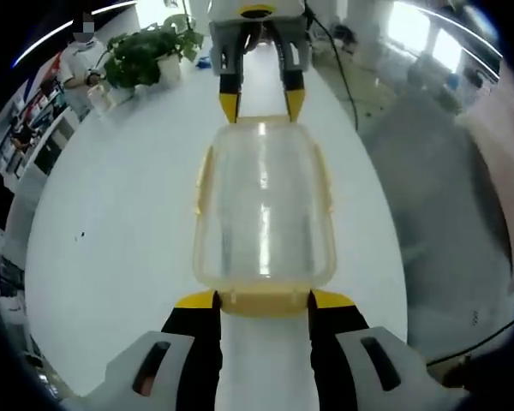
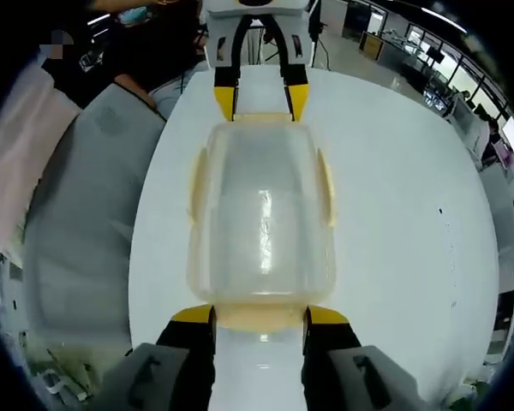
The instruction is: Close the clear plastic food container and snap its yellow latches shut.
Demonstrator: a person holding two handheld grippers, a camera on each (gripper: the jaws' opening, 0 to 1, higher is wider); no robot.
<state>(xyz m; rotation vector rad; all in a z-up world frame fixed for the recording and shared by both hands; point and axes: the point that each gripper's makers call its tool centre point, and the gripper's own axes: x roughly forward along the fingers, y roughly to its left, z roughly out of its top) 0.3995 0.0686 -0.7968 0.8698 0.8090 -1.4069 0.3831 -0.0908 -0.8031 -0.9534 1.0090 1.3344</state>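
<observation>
clear container (image 1: 263,214) set lengthwise between two grippers on a white table (image 1: 120,231)

the left gripper (image 1: 263,301) and right gripper (image 2: 259,318) are seen with jaws apart, yellow tips touching the container's opposite end latches; a potted plant (image 1: 146,53) is seen far off

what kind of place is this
Probably an office or lab: a long white table, a potted plant at its far end, rows of desks with monitors and a person beyond.

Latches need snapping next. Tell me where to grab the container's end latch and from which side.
Take the yellow end latch at the clear container's short end, coming in level along the white table. The left gripper already faces that flap, with a finger at each of its ends.
</observation>
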